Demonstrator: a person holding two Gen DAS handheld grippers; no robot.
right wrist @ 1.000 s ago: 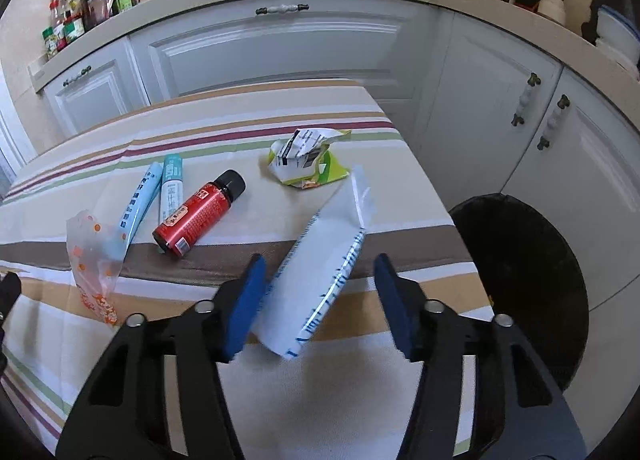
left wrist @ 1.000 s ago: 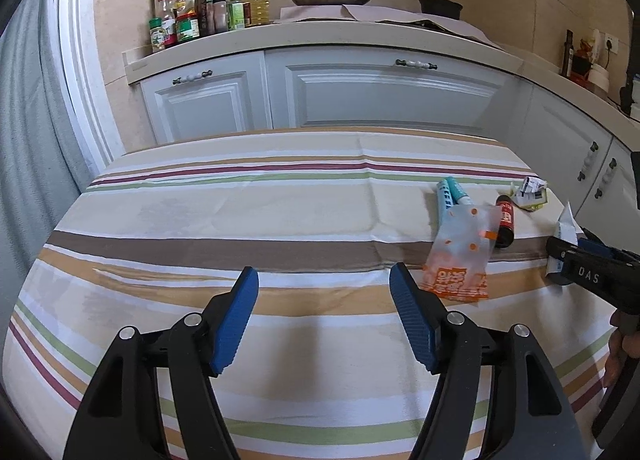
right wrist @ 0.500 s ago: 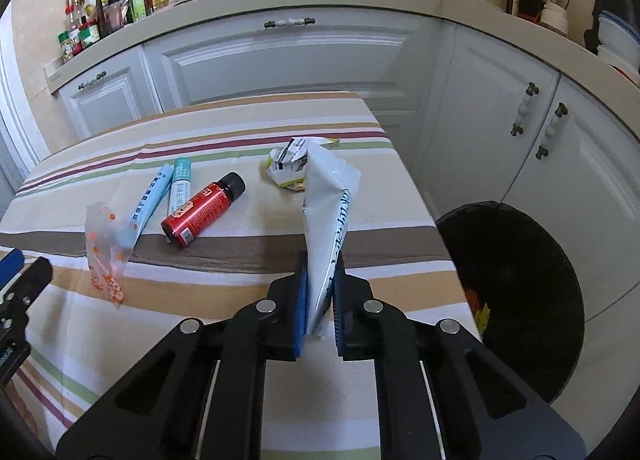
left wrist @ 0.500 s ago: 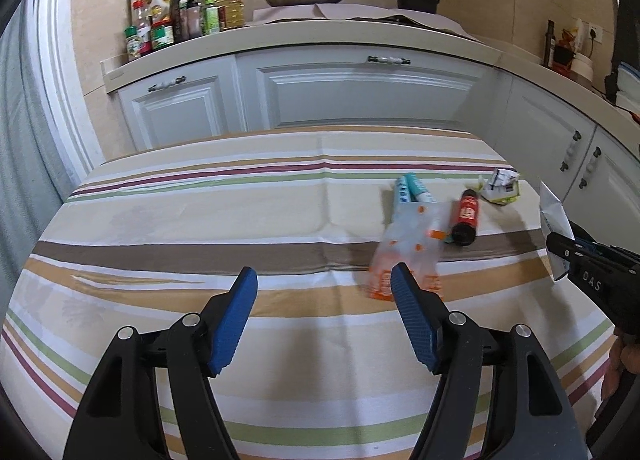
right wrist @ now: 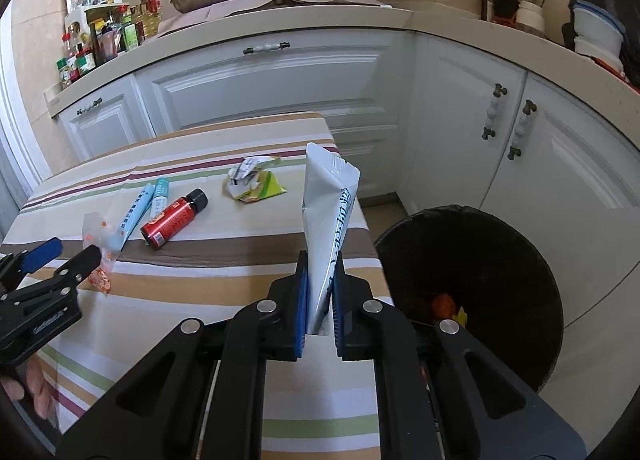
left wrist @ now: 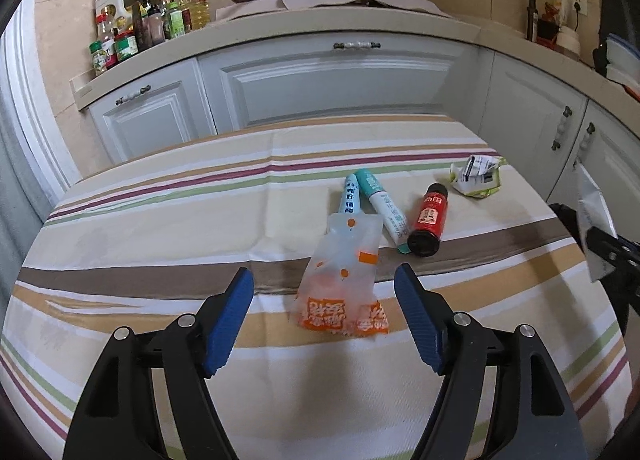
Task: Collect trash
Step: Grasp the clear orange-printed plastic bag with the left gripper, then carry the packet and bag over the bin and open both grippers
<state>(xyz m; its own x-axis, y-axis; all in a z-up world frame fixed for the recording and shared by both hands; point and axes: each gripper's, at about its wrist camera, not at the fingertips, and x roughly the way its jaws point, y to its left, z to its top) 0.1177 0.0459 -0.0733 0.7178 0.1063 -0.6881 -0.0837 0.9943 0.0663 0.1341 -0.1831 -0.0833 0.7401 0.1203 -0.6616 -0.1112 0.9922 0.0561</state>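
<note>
The right gripper's point(right wrist: 320, 300) fingers point(right wrist: 301, 300) pinch a white tube point(right wrist: 328, 220) that stands upright at frame centre, left of the black bin point(right wrist: 500, 260) at lower right. The left gripper's point(left wrist: 324, 320) 2 fingers point(left wrist: 230, 316) are spread and closing, with the orange-printed clear bag point(left wrist: 344, 280) lying between them on the striped tablecloth point(left wrist: 160, 220). Above it lie 2 tubes point(left wrist: 376, 200), a red bottle point(left wrist: 428, 220) and a crumpled carton point(left wrist: 476, 178).

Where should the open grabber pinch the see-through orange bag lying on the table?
Probably at the near, orange-printed end of the clear orange bag, coming down from above. It lies flat on the striped tablecloth, pointing toward the left gripper, whose jaws are closing either side without touching. Its far end overlaps the blue tube.
</note>
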